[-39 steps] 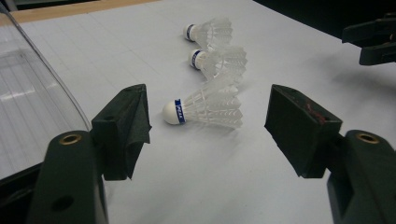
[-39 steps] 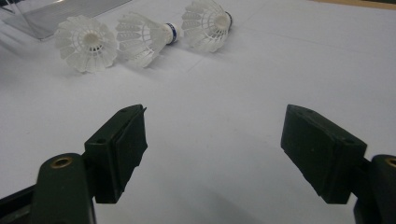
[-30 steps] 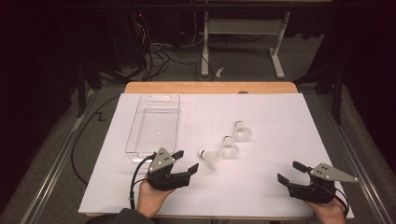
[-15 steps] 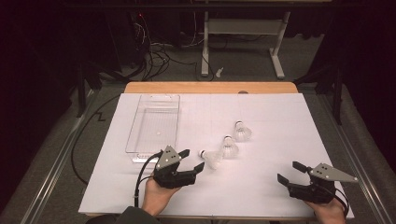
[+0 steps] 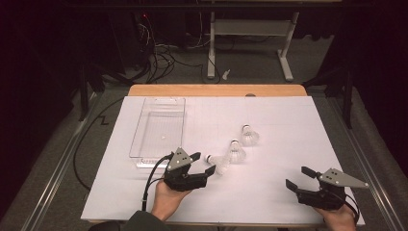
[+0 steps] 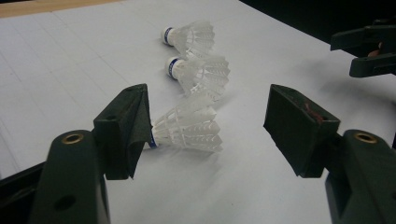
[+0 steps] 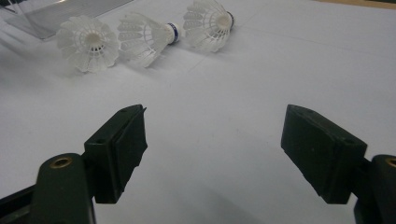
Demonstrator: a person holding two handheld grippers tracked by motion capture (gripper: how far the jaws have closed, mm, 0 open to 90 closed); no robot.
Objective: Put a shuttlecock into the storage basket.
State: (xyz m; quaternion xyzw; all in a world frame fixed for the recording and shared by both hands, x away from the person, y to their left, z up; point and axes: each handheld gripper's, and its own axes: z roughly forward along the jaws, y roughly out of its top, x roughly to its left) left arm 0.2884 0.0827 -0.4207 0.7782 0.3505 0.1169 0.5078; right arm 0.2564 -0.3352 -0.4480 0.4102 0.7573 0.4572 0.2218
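My left gripper (image 5: 202, 163) spread wide around the nearest shuttlecock (image 6: 187, 128) lying on the white sheet (image 5: 269, 192), two more just beyond, my right gripper (image 5: 300, 178) released, near right, clear tray (image 5: 159, 126) far left.

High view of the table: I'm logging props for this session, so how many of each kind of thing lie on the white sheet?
Shuttlecocks: 3, at and
Clear plastic tray: 1
Total: 4
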